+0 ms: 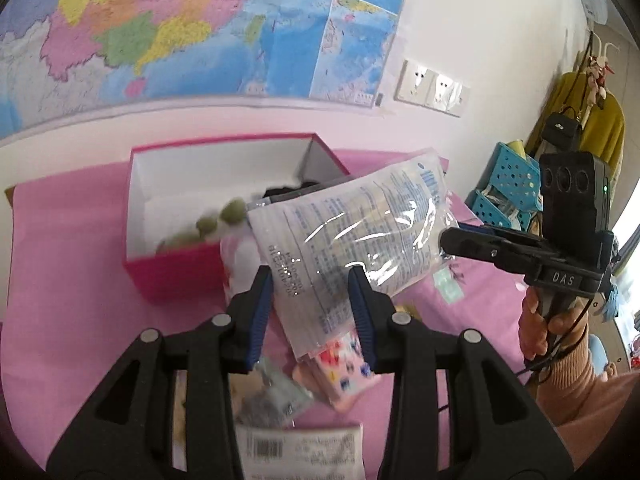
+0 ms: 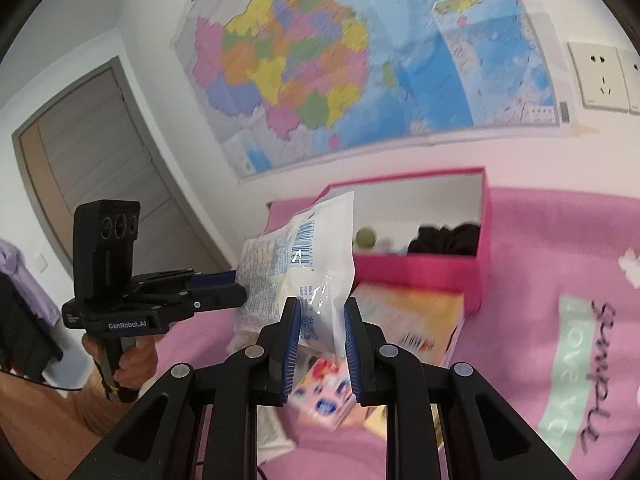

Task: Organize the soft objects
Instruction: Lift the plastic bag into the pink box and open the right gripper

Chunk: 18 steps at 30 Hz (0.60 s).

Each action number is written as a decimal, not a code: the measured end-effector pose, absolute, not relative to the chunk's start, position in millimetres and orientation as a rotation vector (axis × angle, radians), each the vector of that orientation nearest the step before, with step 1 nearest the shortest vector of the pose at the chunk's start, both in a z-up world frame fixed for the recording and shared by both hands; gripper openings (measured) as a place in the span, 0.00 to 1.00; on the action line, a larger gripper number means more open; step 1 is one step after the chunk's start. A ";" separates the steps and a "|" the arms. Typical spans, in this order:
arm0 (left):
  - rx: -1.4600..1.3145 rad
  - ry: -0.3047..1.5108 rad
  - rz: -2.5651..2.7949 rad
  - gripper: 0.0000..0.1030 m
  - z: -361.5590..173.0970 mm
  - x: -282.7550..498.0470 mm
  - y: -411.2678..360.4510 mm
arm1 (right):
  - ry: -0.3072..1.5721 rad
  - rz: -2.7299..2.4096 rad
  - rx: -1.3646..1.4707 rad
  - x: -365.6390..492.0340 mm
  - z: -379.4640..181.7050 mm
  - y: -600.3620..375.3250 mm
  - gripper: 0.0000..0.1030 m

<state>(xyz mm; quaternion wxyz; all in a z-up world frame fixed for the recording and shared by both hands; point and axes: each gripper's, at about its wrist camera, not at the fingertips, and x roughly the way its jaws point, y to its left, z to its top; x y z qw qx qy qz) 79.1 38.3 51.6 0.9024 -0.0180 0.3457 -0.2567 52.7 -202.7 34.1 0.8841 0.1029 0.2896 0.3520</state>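
A crinkled clear plastic packet printed with blue text (image 1: 352, 236) hangs in the air between both grippers, above the pink blanket-covered surface (image 1: 72, 280). The left gripper (image 1: 312, 300) has its blue-padded jaws clenched on the packet's lower end; the right gripper (image 2: 322, 328) pinches its other end, jaws closed on the plastic. Behind the packet sits an open pink cardboard box with a white inside (image 1: 172, 268), holding green round things (image 1: 234, 210) and something dark. Beneath the packet lie a small pink patterned pouch (image 2: 324, 396), a barcoded packet (image 1: 300, 448) and a flat orange-white booklet (image 2: 412, 316). To the left of the box the blanket lies bare out to its edge.
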 end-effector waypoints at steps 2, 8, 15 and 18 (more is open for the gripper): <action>-0.032 0.712 -0.526 0.39 57.4 95.3 36.0 | 0.594 0.722 0.235 66.8 38.6 -207.9 0.20; -0.020 0.723 -0.488 0.39 65.0 139.2 29.3 | 0.588 0.695 0.273 103.7 43.1 -214.2 0.20; -0.029 0.793 -0.461 0.39 48.5 182.9 22.9 | 0.626 0.654 0.292 149.9 35.3 -212.5 0.20; -0.020 0.821 -0.456 0.39 40.2 196.3 19.4 | 0.656 0.629 0.297 167.0 27.0 -213.2 0.22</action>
